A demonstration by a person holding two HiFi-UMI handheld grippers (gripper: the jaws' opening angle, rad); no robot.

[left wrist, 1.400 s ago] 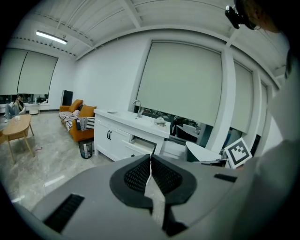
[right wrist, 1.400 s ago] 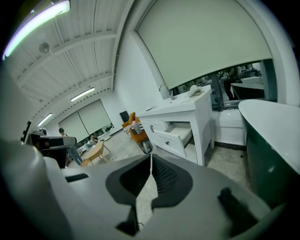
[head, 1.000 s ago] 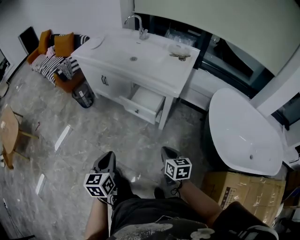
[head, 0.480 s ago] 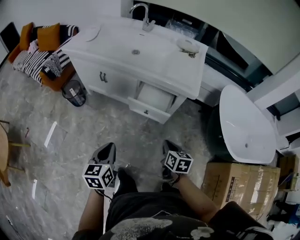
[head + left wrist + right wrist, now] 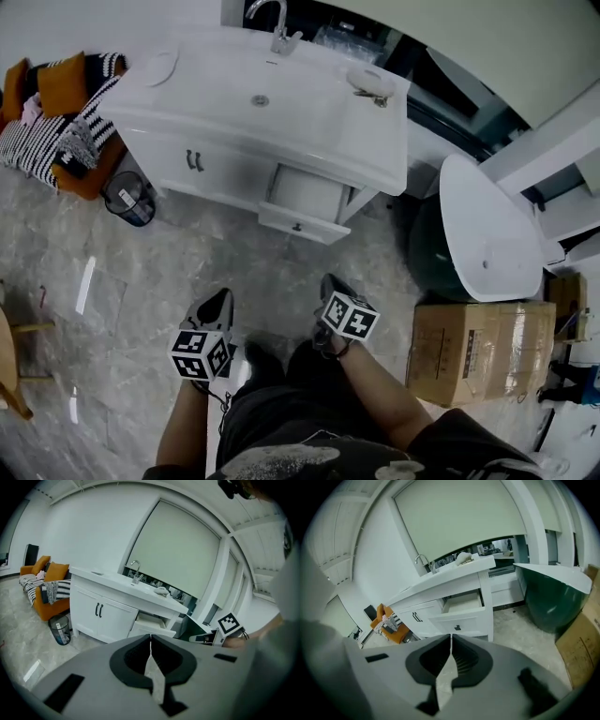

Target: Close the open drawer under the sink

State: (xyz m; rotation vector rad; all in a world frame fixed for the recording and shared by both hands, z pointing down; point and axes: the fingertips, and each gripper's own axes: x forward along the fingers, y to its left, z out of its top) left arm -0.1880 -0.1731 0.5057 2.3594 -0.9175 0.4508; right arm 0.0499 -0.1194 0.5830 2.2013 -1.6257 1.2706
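The white vanity (image 5: pixel 309 112) stands ahead, with a sink and a faucet (image 5: pixel 278 36) on top. Its right-hand drawer (image 5: pixel 302 223) is pulled out and looks bare inside; it also shows in the left gripper view (image 5: pixel 151 625) and the right gripper view (image 5: pixel 461 616). My left gripper (image 5: pixel 217 302) and right gripper (image 5: pixel 330 284) are held low over the floor, well short of the drawer. The left gripper (image 5: pixel 150 637) and the right gripper (image 5: pixel 451 637) both have their jaws shut on nothing, and both point toward the vanity.
A dark green bathtub with a white rim (image 5: pixel 487 234) stands right of the vanity, and a cardboard box (image 5: pixel 469 354) sits in front of it. A small bin (image 5: pixel 127 197) and an orange sofa with striped cushions (image 5: pixel 56 117) are on the left. Grey marble floor lies between me and the drawer.
The vanity and its drawer have come nearer and more square in the head view as I moved toward them. Both grippers travelled along, still shut. The drawer stays open.
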